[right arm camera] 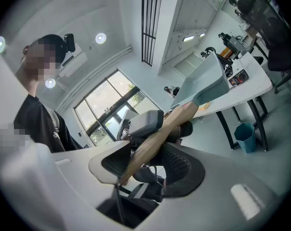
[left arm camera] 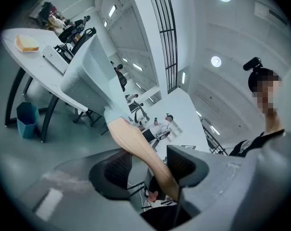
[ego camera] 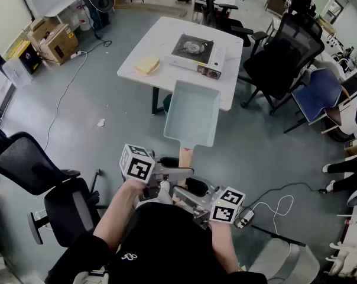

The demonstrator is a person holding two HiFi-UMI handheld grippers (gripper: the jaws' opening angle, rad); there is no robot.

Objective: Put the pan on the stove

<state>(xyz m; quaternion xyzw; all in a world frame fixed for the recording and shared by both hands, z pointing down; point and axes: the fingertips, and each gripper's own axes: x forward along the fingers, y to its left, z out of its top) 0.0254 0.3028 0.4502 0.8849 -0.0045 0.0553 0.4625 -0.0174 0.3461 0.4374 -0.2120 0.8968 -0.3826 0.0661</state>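
I hold a pale blue rectangular pan (ego camera: 193,114) in the air by its wooden handle (ego camera: 185,155), short of the white table (ego camera: 161,37). A portable gas stove (ego camera: 196,51) stands on that table, with nothing on its burner. My left gripper (ego camera: 181,171) is shut on the handle, and my right gripper (ego camera: 184,189) is shut on it just below. In the left gripper view the handle (left arm camera: 136,146) crosses between the pads of the left gripper (left arm camera: 150,170) up to the pan (left arm camera: 90,76). In the right gripper view the right gripper (right arm camera: 148,160) clamps the handle (right arm camera: 160,134).
A yellow slab like a bread slice (ego camera: 146,65) lies on the table left of the stove. A blue bin (left arm camera: 27,119) stands under the table. Black office chairs stand to the right (ego camera: 285,52) and at the near left (ego camera: 25,164). A white cable (ego camera: 273,206) lies on the floor.
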